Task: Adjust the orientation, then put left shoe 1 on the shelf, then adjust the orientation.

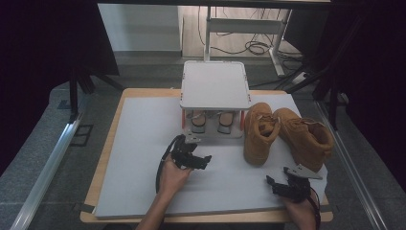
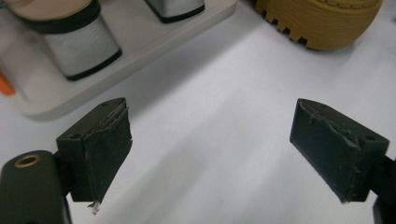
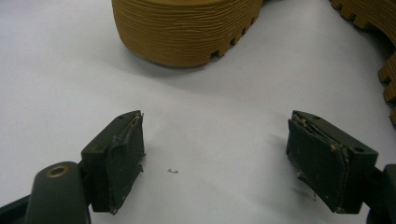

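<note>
Left gripper (image 1: 207, 158) sits left of centre in the high view, over the grey mat (image 1: 143, 158), just below the white rack (image 1: 215, 85); jaws released wide, nothing between the pads, bare mat under them in the left gripper view. White rack is at top centre of the high view, with a pair of light shoes (image 1: 213, 122) on its lower shelf; their toes appear upper left in the left gripper view (image 2: 77, 44). Right of the rack: two tan boots. Left boot (image 1: 258, 134) stands upright, toe pointing to the bottom of the frame, just beside the rack's right edge; its lugged sole appears top right in the left gripper view (image 2: 322, 23) and top centre in the right gripper view (image 3: 187, 28). Right boot (image 1: 306, 136) lies angled toward the lower right, touching the left boot near the ankle; its sole edge shows at the right rim of the right gripper view (image 3: 387, 70). Right gripper (image 1: 271, 183) is at lower right of the high view, near the mat's bottom edge, below both boots and apart from them; jaws released, empty, only mat between the pads.
</note>
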A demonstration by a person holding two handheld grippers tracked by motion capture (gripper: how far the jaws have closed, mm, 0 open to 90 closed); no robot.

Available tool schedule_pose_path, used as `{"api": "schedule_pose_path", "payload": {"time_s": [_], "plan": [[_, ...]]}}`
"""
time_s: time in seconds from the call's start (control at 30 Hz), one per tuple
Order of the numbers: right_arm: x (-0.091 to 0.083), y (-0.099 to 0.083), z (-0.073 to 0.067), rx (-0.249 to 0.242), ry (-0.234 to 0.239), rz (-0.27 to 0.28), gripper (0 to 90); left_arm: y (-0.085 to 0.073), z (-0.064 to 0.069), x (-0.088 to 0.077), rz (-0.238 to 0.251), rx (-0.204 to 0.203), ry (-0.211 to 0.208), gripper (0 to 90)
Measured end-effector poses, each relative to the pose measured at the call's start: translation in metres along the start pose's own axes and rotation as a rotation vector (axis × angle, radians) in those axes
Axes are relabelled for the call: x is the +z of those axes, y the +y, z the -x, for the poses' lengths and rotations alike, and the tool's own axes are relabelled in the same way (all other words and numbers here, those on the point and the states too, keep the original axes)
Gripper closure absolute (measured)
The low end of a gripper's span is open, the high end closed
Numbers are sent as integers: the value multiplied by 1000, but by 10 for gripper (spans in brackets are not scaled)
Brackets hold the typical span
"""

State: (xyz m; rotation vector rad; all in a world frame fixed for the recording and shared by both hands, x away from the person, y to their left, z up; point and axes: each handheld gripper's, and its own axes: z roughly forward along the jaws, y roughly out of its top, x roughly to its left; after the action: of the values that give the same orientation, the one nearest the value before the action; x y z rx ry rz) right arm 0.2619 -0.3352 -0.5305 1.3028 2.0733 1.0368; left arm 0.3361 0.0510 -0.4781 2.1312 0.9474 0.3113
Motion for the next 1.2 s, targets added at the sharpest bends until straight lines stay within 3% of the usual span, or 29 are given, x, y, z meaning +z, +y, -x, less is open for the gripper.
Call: {"api": "schedule_pose_path", "payload": {"time_s": [0.3, 0.63, 0.9, 1.2], "plan": [[0, 0, 0, 1, 1, -2, 200, -21, -7, -14, -4, 3, 6, 120], [0, 1, 0, 0, 4, -4, 199, -47, -15, -28, -4, -26, 21, 119], [0, 1, 0, -2, 2, -7, 197, -73, -24, -39, -31, -54, 42, 119], [0, 2, 0, -8, -2, -11, 111, -93, -32, -43, -56, -79, 64, 119]]}}
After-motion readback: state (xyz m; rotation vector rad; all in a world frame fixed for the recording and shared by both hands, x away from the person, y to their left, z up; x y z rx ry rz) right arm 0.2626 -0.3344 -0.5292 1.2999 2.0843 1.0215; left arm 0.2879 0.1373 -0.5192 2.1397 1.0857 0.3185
